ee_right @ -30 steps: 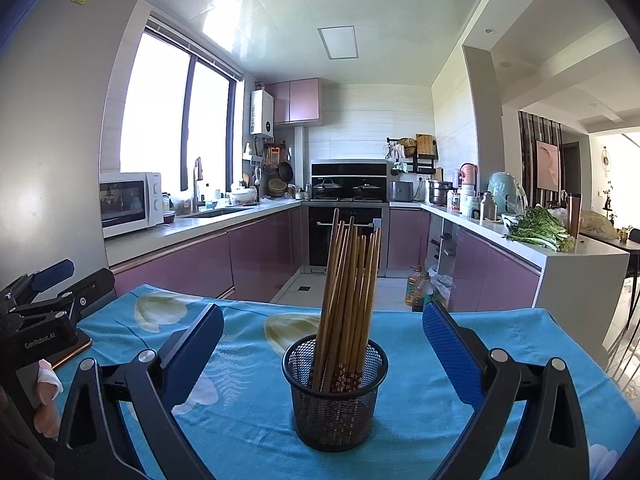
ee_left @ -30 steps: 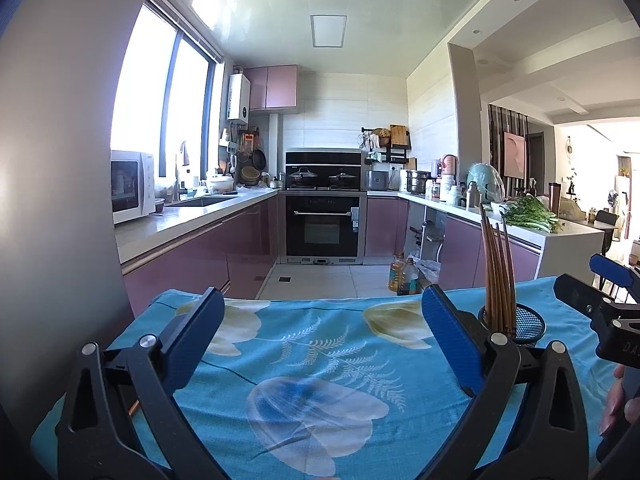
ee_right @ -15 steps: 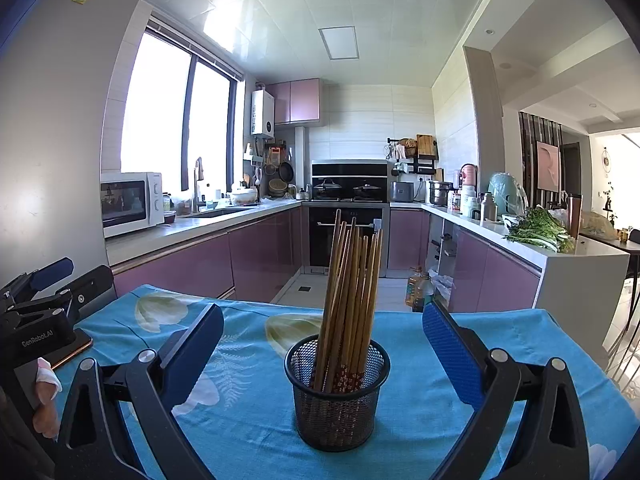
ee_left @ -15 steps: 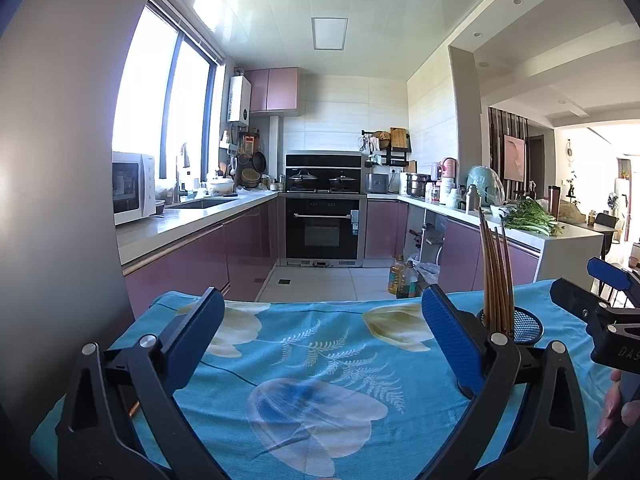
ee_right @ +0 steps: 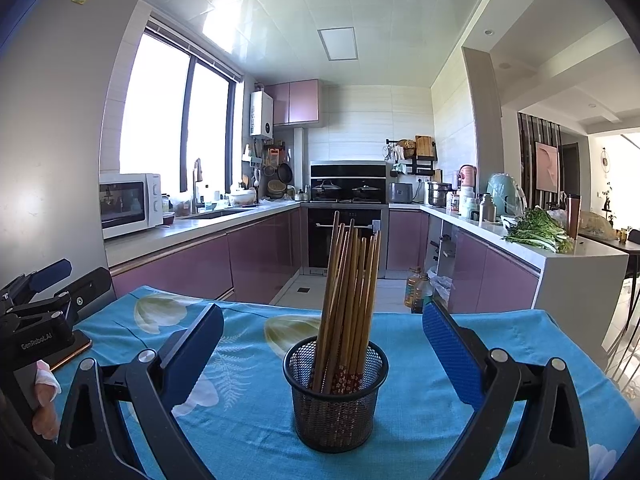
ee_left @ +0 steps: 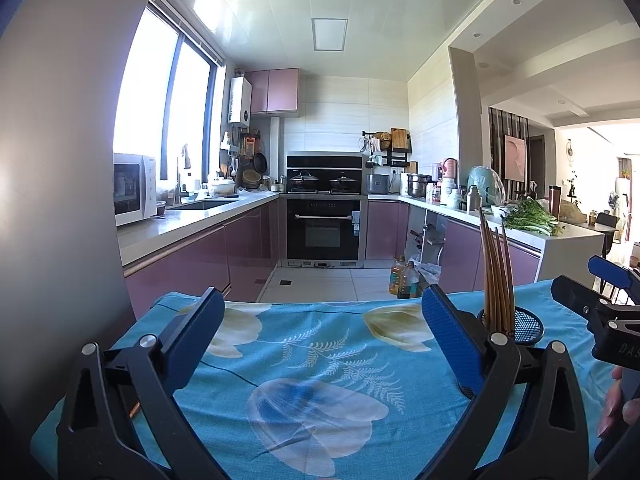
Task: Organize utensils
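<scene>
Kitchen setting, purple cabinets; work surface is a table under a blue floral tablecloth.

Item 1: chopsticks, a wooden bundle standing tilted in a black mesh holder. The holder sits upright on the cloth, centred in the right wrist view; in the left wrist view it shows past the left claw's right finger.

Item 2: right gripper, jaws spread wide and empty, one finger on either side of the holder in the view but apart from it, the holder seemingly a little beyond the tips.

Item 3: left gripper, jaws likewise wide and empty, over bare cloth to the left of the holder.

Item 4: a thin copper-edged flat object under the left tool; what it is cannot be told.

Risks, as judged:
- The holder looks light and top-heavy with long sticks. A finger knocking its rim or the leaning bundle could tip it and scatter the contents.
- Closing on several sticks at once could lift the holder with them, or splay them out.
- The cloth may slide or bunch if dragged, shifting the holder.
- The two tools are near each other and could collide if both reach in.
</scene>
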The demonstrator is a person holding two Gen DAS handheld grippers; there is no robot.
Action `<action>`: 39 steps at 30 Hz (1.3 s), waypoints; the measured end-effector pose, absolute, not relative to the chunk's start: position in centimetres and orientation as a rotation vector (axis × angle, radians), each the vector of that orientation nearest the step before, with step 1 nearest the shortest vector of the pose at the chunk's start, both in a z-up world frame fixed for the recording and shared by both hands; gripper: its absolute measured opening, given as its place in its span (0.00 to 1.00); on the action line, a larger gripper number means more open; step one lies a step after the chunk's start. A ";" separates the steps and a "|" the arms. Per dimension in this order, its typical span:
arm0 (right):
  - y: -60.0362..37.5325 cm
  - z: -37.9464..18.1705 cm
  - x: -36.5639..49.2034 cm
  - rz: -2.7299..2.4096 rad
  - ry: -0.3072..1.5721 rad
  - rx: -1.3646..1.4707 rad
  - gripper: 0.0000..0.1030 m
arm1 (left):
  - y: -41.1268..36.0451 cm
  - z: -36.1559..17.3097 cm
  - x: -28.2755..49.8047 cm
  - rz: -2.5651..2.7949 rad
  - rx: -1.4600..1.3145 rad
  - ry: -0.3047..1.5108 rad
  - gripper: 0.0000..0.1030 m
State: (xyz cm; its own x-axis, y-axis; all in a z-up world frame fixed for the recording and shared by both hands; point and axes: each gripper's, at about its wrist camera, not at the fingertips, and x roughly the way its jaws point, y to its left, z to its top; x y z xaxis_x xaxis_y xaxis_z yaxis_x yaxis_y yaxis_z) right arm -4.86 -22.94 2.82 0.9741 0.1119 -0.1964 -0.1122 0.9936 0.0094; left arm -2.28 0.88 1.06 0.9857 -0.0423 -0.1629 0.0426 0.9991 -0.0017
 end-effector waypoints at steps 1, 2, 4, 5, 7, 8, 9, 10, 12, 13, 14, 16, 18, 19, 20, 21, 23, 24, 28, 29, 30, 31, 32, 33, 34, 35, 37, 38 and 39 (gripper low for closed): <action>-23.0 2.8 -4.9 0.112 0.197 -0.001 0.94 | 0.9 1.1 -2.3 -0.042 0.002 0.163 0.95; -23.0 2.8 -4.9 0.113 0.196 0.001 0.94 | 0.9 1.1 -2.3 -0.042 0.002 0.163 0.95; -23.0 2.8 -4.9 0.111 0.197 0.000 0.94 | 0.9 1.1 -2.3 -0.042 0.003 0.163 0.95; -23.0 2.8 -4.9 0.111 0.196 0.001 0.94 | 0.9 1.1 -2.3 -0.043 0.003 0.162 0.95; -23.0 2.8 -4.9 0.111 0.198 0.001 0.94 | 0.9 1.1 -2.3 -0.042 0.003 0.162 0.95; -23.0 2.8 -4.9 0.110 0.196 0.000 0.94 | 0.9 1.1 -2.3 -0.042 0.002 0.162 0.95; -23.0 2.8 -5.0 0.110 0.195 0.001 0.94 | 1.0 1.1 -2.3 -0.041 0.002 0.163 0.95; -23.1 2.9 -5.0 0.110 0.195 0.001 0.94 | 1.0 1.1 -2.3 -0.042 0.002 0.163 0.95; -23.1 2.8 -5.0 0.109 0.195 0.001 0.94 | 1.0 1.1 -2.3 -0.041 0.002 0.162 0.95; -23.0 2.8 -5.0 0.108 0.195 0.003 0.94 | 0.9 1.1 -2.3 -0.042 0.003 0.163 0.95; -23.1 2.8 -5.0 0.109 0.195 0.005 0.94 | 1.0 1.0 -2.3 -0.041 0.003 0.162 0.95; -23.1 2.8 -5.1 0.107 0.196 0.005 0.94 | 0.9 1.1 -2.3 -0.041 0.004 0.162 0.95; -23.1 2.8 -5.0 0.108 0.196 0.006 0.94 | 1.0 1.1 -2.3 -0.040 0.003 0.162 0.95; -23.1 2.8 -5.1 0.107 0.197 0.006 0.94 | 1.0 1.1 -2.3 -0.040 0.003 0.163 0.95; -23.1 2.8 -5.1 0.106 0.197 0.006 0.94 | 1.0 1.1 -2.3 -0.040 0.004 0.164 0.95; -23.1 2.8 -5.0 0.108 0.197 0.007 0.94 | 1.0 1.0 -2.3 -0.039 0.005 0.165 0.95; -23.1 2.7 -5.0 0.106 0.198 0.007 0.94 | 1.1 1.0 -2.3 -0.038 0.005 0.165 0.95; -23.1 2.7 -4.9 0.106 0.198 0.008 0.94 | 1.1 1.0 -2.2 -0.038 0.006 0.166 0.95; -23.0 2.7 -4.9 0.104 0.196 0.009 0.94 | 1.1 1.0 -2.2 -0.037 0.006 0.166 0.95; -23.0 2.7 -5.0 0.103 0.195 0.010 0.94 | 1.1 1.0 -2.2 -0.037 0.006 0.166 0.95; -23.0 2.7 -5.0 0.102 0.194 0.012 0.94 | 1.1 1.0 -2.2 -0.037 0.007 0.166 0.95; -23.0 2.7 -5.0 0.102 0.194 0.012 0.94 | 1.1 1.0 -2.2 -0.037 0.006 0.166 0.95; -23.0 2.8 -5.0 0.100 0.194 0.012 0.94 | 1.1 1.0 -2.2 -0.037 0.006 0.166 0.95; -23.0 2.8 -5.1 0.100 0.194 0.012 0.94 | 1.1 1.0 -2.2 -0.037 0.006 0.166 0.95; -23.0 2.8 -5.0 0.102 0.195 0.013 0.94 | 1.1 1.0 -2.2 -0.037 0.006 0.166 0.95; -23.0 2.8 -5.0 0.102 0.195 0.013 0.94 | 1.1 1.0 -2.2 -0.038 0.006 0.167 0.95; -22.9 2.8 -5.0 0.102 0.194 0.013 0.94 | 1.1 1.0 -2.2 -0.037 0.006 0.166 0.95; -22.9 2.8 -5.0 0.101 0.194 0.013 0.94 | 1.1 1.0 -2.2 -0.038 0.005 0.166 0.95; -22.9 2.8 -5.0 0.101 0.193 0.013 0.94 | 1.1 1.0 -2.2 -0.038 0.006 0.166 0.95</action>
State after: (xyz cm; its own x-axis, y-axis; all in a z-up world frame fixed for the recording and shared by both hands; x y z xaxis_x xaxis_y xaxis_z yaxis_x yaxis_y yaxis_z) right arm -5.01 -22.89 2.76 0.9763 0.1012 -0.1911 -0.0988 0.9949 0.0225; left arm -2.24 1.06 1.02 0.9855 -0.0371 -0.1656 0.0380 0.9993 0.0025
